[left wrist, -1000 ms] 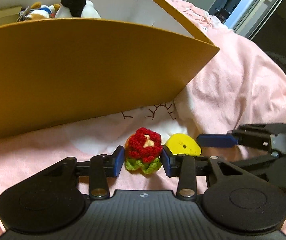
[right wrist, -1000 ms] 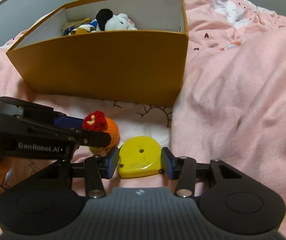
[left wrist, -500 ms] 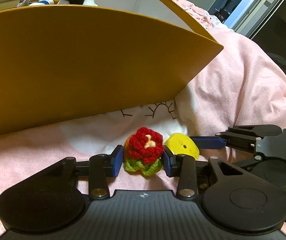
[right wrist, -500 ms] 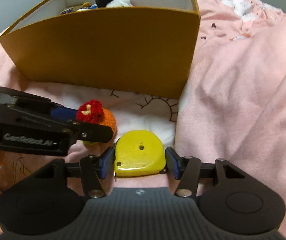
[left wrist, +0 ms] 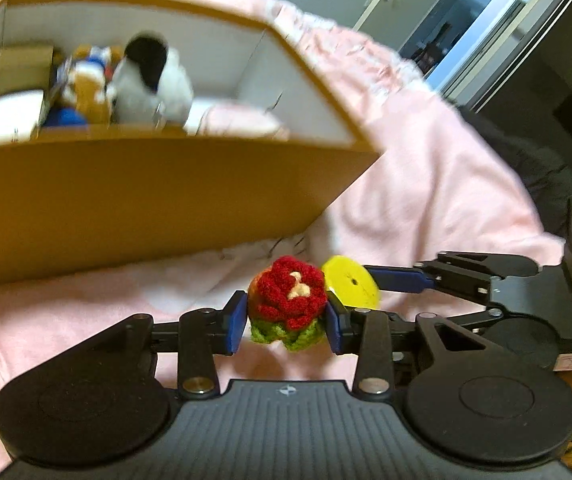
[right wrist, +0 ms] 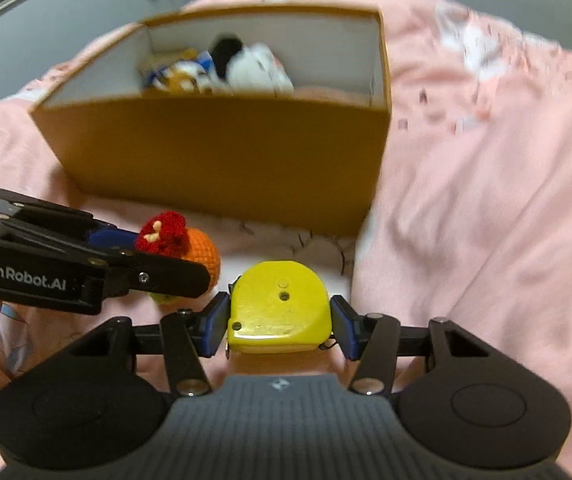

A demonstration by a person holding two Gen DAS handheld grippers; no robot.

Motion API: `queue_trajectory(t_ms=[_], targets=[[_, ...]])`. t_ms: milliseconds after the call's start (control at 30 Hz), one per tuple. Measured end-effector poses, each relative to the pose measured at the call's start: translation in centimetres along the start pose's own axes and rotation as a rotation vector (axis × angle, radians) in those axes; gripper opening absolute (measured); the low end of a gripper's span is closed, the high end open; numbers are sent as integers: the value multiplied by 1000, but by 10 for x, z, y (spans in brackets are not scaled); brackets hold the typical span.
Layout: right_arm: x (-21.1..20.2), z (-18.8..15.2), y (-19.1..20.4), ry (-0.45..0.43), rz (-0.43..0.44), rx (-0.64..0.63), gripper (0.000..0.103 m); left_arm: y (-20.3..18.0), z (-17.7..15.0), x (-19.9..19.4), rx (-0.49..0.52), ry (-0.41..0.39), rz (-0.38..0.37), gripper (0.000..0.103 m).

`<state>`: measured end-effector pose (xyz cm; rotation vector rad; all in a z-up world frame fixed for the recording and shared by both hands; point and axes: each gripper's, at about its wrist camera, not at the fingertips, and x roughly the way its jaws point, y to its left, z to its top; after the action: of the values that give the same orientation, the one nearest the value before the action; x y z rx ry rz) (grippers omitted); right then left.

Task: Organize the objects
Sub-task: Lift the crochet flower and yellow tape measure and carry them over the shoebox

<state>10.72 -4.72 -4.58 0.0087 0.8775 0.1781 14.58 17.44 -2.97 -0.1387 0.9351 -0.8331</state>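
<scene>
**Both grippers loaded, box just ahead**

Left wrist view: your left gripper (left wrist: 286, 322) is clenched on a crocheted flower (left wrist: 286, 300), its blue pads pressing the red petals and green leaves from both sides. The flower sits clear of the pink blanket (left wrist: 426, 184), which spreads under everything. Just to the right of it you see the yellow tape measure (left wrist: 350, 284) in your right gripper (left wrist: 402, 280), whose one blue finger reaches in from the right edge; the two held things are close beside each other. Ahead and to the left stands the brown cardboard box (left wrist: 146, 200), open at the top with white inner walls. Inside it lie a black-and-white plush toy (left wrist: 150, 80), a smaller orange, white and blue toy (left wrist: 86, 88) and a small carton (left wrist: 22, 68) at the far left. The view is blurred, so finer detail in the box cannot be told.

Right wrist view: your right gripper (right wrist: 280, 326) is grasping the tape measure (right wrist: 280, 304), a pad on each flat edge, its face towards the camera. Your left gripper (right wrist: 154, 256) comes in from the left with the flower (right wrist: 166, 232), whose orange body shows behind the red petals. The box (right wrist: 222, 152) stands beyond both, apart from them, with the plush toy (right wrist: 246, 64) and the smaller toy (right wrist: 182, 76) visible over its near wall. The blanket (right wrist: 486, 200) fills the right side.
</scene>
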Motion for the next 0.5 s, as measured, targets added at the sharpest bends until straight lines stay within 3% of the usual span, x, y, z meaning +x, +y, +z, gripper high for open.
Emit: queue_trajectory(t_ms=[300, 500], targets=[[-52, 66, 9, -125, -1, -224, 56, -10, 62, -53, 17, -113, 4, 45], [-15, 126, 4, -105, -26, -361, 56, -1, 115, -49, 53, -124, 83, 45]])
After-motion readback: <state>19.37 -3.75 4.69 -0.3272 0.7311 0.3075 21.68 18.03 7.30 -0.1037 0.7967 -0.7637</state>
